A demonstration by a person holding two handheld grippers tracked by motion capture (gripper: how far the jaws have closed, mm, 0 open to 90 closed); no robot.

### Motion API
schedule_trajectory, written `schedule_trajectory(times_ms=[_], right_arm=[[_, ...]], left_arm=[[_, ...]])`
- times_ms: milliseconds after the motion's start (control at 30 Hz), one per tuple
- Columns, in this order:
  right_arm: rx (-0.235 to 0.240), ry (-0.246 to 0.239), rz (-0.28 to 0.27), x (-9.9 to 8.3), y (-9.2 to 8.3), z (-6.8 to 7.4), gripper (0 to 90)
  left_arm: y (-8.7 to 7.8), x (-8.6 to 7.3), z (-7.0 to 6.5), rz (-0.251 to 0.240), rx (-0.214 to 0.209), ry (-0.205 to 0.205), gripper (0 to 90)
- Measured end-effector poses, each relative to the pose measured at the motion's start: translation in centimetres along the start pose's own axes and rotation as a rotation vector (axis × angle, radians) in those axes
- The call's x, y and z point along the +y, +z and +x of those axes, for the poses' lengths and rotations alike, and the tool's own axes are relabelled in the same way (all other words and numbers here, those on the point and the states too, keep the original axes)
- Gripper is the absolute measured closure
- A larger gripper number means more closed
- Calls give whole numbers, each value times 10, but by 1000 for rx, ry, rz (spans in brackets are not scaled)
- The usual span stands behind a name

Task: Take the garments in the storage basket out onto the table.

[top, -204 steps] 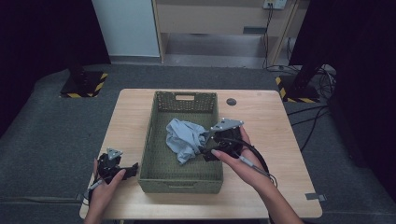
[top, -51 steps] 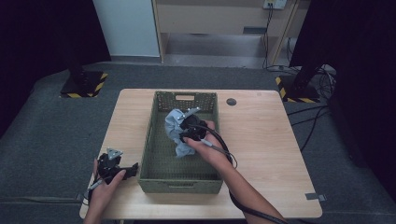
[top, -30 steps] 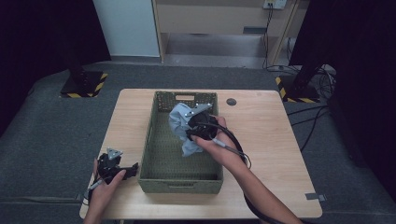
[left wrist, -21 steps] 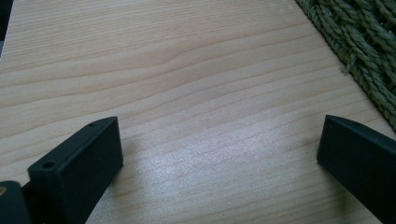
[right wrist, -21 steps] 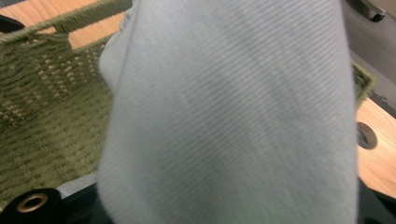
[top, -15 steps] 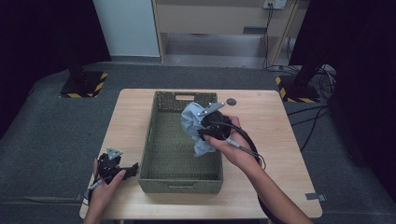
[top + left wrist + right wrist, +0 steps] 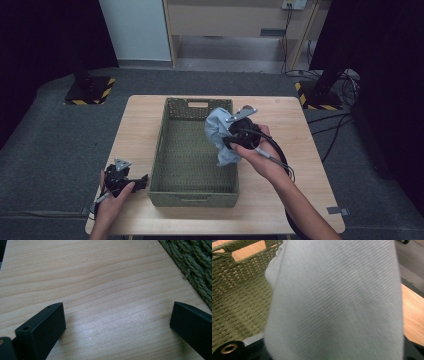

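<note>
Grey-blue cloth: soft ribbed fabric, bunched; hung mid-frame in high view, draped over the right rim of the basket, lower end dangling inside. In right gripper view it covered most of the picture, close to the lens.
Right gripper: clamped on the cloth, jaws buried in the folds; held in the air centre-right of high view, hand and cable below it.
Left gripper: jaws stood wide, nothing between; rested on the table at lower left of high view, just beside basket's near-left corner. Left gripper view showed bare wood betw. the jaws.
Basket: green woven, rectangular, centre of high view; floor bare apart from the hanging cloth end.
Table: pale wood; small dark round item near its upper right, type not clear.
Step in hand (est.): lifting cloth out of basket toward right side of table.
Risk 1: trailing end could catch on woven rim and drag or tip the basket; cause = too low a lift.
Risk 2: cloth could slip from the pinch; cause = grip on few folds only, depth of hold not visible.
Risk 3: fabric over the lens hid the set-down spot; could land on table edge.
</note>
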State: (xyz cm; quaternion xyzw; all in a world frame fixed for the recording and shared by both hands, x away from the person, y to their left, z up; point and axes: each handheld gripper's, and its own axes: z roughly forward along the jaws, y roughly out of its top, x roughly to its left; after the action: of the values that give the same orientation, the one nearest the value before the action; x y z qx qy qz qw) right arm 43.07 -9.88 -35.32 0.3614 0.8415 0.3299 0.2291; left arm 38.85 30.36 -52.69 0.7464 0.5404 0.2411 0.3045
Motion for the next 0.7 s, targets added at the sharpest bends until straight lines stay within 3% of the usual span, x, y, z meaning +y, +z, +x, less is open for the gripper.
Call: schedule_trajectory(times_ms=[700], right_arm=[[-32,66,-12,-20,-16,-30,507]], left_arm=[[0,0,0,0,0,0,0]])
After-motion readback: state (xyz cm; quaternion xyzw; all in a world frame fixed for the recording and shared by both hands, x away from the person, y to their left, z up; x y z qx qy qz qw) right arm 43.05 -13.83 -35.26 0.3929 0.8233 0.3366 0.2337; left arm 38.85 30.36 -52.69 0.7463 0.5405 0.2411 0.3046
